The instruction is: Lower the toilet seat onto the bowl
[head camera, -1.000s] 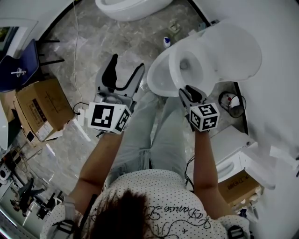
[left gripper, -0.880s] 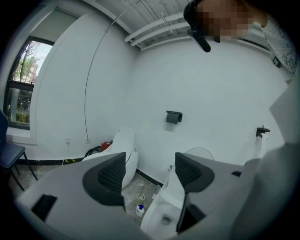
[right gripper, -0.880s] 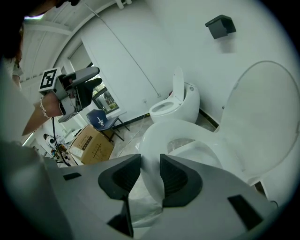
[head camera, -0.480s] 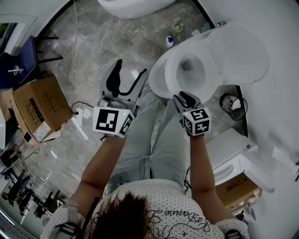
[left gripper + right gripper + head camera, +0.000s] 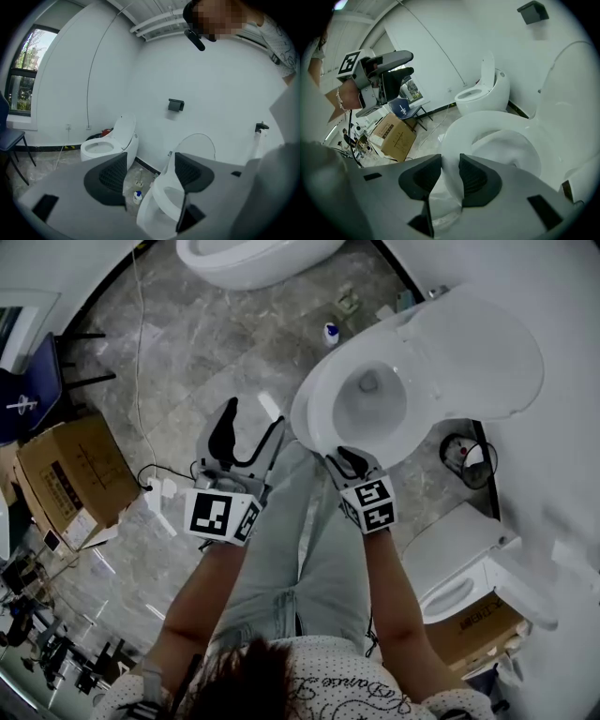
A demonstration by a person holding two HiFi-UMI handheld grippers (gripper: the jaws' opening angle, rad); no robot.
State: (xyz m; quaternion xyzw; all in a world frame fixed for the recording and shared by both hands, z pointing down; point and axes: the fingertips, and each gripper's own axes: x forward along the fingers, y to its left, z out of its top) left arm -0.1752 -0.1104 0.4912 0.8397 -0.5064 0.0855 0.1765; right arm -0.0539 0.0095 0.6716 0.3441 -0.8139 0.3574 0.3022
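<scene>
The white toilet seat (image 5: pixel 317 407) is a ring tipped forward and low over the bowl (image 5: pixel 146 220). Whether it touches the bowl I cannot tell. The lid (image 5: pixel 478 348) still leans back behind it. My right gripper (image 5: pixel 349 461) is shut on the seat's front rim (image 5: pixel 449 161), both dark pads pressed against the white edge. The left gripper (image 5: pixel 249 432) hangs open in the air to the left of the toilet, apart from it, with nothing between its fingers (image 5: pixel 111 176).
A second toilet (image 5: pixel 246 255) stands at the far wall, with a small blue-capped bottle (image 5: pixel 331 332) on the floor between the two. A cardboard box (image 5: pixel 70 470) and a blue chair (image 5: pixel 26 390) sit at the left. Another white fixture on a box (image 5: pixel 459 573) is at the right.
Both grippers have come down. The seat has swung lower with the right gripper still on its rim, and its ring now lies flatter over the bowl.
</scene>
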